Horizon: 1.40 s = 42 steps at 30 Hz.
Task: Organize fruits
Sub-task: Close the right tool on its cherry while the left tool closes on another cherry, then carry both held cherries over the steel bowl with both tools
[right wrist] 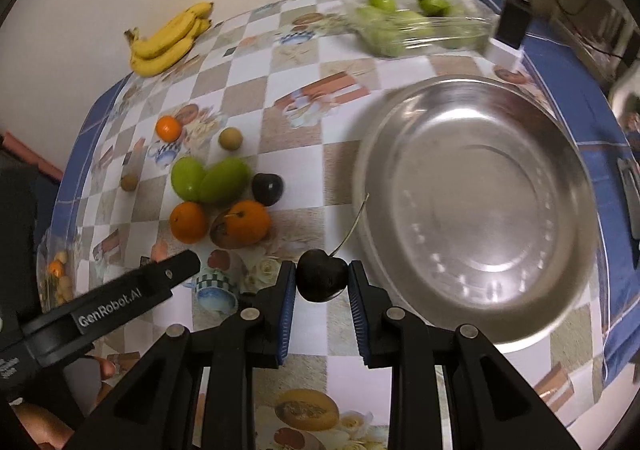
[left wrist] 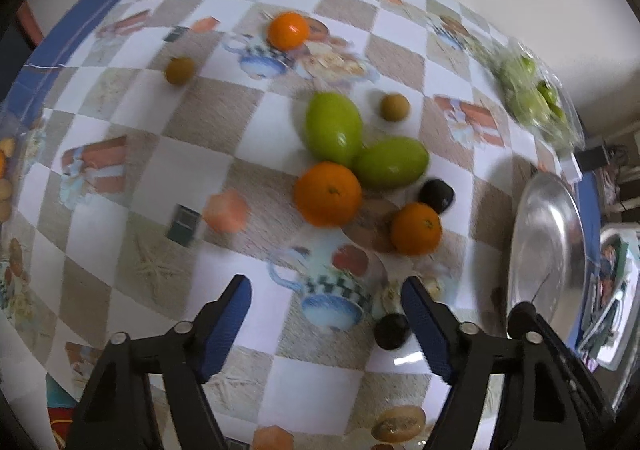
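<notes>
Right claw (right wrist: 322, 282): black plastic arms with ribbed blue pads, closed on a dark cherry (right wrist: 322, 280); the pads press its two sides.
Cherry: round, glossy, near black, with a thin curved stem that rises toward the bowl's near rim; held above the tabletop, just beside the bowl.
Bowl (right wrist: 472, 206): wide, round, shallow, polished steel with a ring of small stamped marks inside; nothing lies in it.
Left claw (left wrist: 326, 326): same black arms and blue ribbed pads, jaws apart with nothing between them, over a printed teapot on the cloth.
Writing: "GenRobot.AI" in white on the left claw's black side, read in the right wrist view.
Tabletop (right wrist: 288, 130): covered by a smooth checked cloth of white and beige squares, printed with teapots, cakes and fruit, with a blue border.
Oranges (left wrist: 328, 193): three round, dimpled, bright ones; two lie close together, a third (left wrist: 288, 30) farther off.
Green fruits (left wrist: 334, 128): two smooth, oval, touching each other and the nearest orange.
Dark fruits: one (left wrist: 437, 195) behind the oranges, one (left wrist: 392, 330) beside the left claw's right pad.
Small brown fruits (left wrist: 180, 70): two round, dull-skinned, well apart.
Bananas (right wrist: 168, 38): a yellow bunch at the far edge.
Clear plastic bag (right wrist: 416, 22): crinkled, holding green fruits, beyond the bowl.
</notes>
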Motion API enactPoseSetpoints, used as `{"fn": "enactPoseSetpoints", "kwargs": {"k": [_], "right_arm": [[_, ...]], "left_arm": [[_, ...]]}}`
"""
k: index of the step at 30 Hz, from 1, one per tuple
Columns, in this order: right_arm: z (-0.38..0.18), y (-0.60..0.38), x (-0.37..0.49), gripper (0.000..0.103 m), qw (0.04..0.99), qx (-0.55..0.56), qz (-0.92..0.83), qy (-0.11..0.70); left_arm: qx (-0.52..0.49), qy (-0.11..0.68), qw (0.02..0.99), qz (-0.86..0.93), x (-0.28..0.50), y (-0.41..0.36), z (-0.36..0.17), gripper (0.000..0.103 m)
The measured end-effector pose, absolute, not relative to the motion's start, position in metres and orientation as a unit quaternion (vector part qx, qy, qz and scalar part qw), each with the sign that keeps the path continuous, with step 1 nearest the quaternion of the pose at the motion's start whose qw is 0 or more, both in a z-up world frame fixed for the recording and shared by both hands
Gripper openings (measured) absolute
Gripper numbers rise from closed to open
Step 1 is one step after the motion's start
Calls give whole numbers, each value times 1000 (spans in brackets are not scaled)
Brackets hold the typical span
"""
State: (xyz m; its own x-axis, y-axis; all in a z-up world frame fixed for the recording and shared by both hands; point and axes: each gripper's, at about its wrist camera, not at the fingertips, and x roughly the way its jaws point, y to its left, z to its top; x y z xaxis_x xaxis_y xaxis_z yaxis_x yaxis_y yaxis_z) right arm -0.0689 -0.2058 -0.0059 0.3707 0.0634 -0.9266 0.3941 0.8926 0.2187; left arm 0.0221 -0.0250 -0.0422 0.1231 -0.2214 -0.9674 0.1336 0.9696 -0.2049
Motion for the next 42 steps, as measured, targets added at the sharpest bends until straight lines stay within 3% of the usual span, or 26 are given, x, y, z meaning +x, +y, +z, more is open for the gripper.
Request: {"fn": "enactPoseSetpoints", "kwargs": {"k": [6, 11, 23, 27, 42], "right_arm": [[-7, -213, -72, 27, 797, 221, -108, 551], [-7, -218, -74, 27, 797, 226, -111, 549], [-7, -220, -75, 27, 796, 228, -110, 550], [-7, -219, -75, 27, 796, 229, -110, 550], [-6, -219, -76, 27, 795, 230, -108, 550]], "left_arm": [[-18, 671, 725, -154, 9, -47, -52, 64], [-4, 684, 709, -169, 1, -61, -60, 48], [25, 689, 704, -171, -10, -91, -72, 38], [25, 688, 704, -177, -13, -99, -71, 29], [6, 690, 703, -173, -5, -77, -66, 28]]}}
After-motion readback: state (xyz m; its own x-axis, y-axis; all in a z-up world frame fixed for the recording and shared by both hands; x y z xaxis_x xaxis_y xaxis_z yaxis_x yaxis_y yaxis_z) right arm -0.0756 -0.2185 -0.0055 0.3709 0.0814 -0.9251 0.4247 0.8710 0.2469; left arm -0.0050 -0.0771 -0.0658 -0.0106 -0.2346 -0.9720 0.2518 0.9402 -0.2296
